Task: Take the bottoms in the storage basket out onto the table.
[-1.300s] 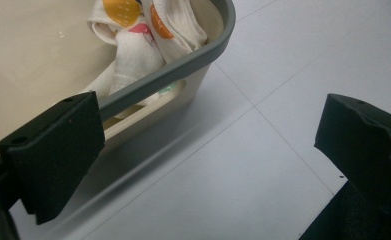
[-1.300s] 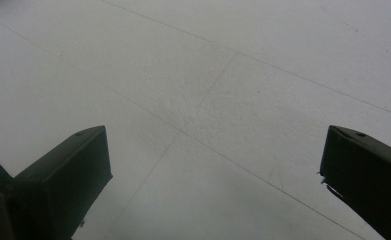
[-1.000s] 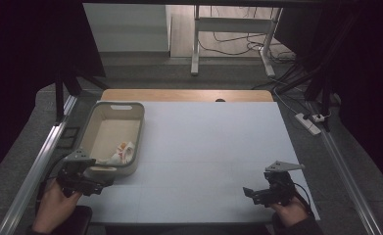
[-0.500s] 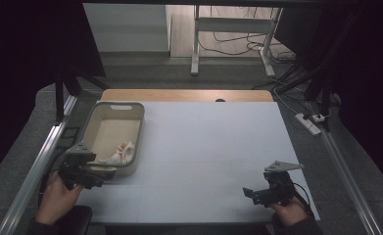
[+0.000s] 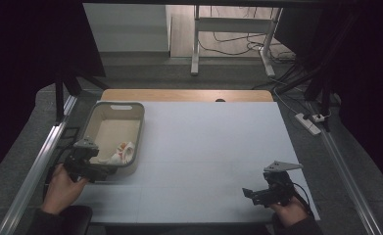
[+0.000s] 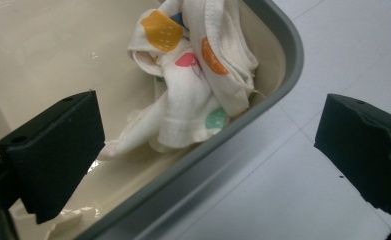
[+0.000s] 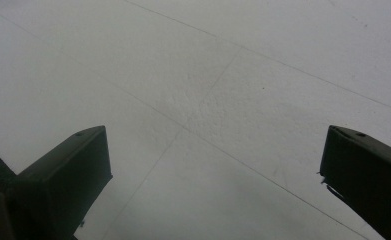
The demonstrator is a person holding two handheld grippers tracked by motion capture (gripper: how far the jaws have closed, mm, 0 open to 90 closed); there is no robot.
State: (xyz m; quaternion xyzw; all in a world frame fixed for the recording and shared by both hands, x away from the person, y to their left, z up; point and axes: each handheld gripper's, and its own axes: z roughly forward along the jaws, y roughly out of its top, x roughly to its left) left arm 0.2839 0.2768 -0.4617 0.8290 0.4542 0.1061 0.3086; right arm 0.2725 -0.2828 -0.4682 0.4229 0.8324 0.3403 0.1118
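A: Contents of the beige rectangular plastic tub [image 5: 111, 128] with grey rim?

B: One crumpled white cloth with coloured spots [image 6: 193, 85], lying in the tub's near corner against the wall.

A: Left tongs [image 5: 103, 172]?

B: Spread wide, straddling the tub's near rim, clear of the cloth.

A: Right tongs [image 5: 248, 193]?

B: Also spread, holding nothing, over the bare white table [image 5: 213, 147], well apart from the tub.

Your left gripper [image 6: 208, 160] hung with jaws spread wide astride the grey bin's rim [image 6: 278, 55], the crumpled spotted cloth [image 6: 193, 85] lying inside.
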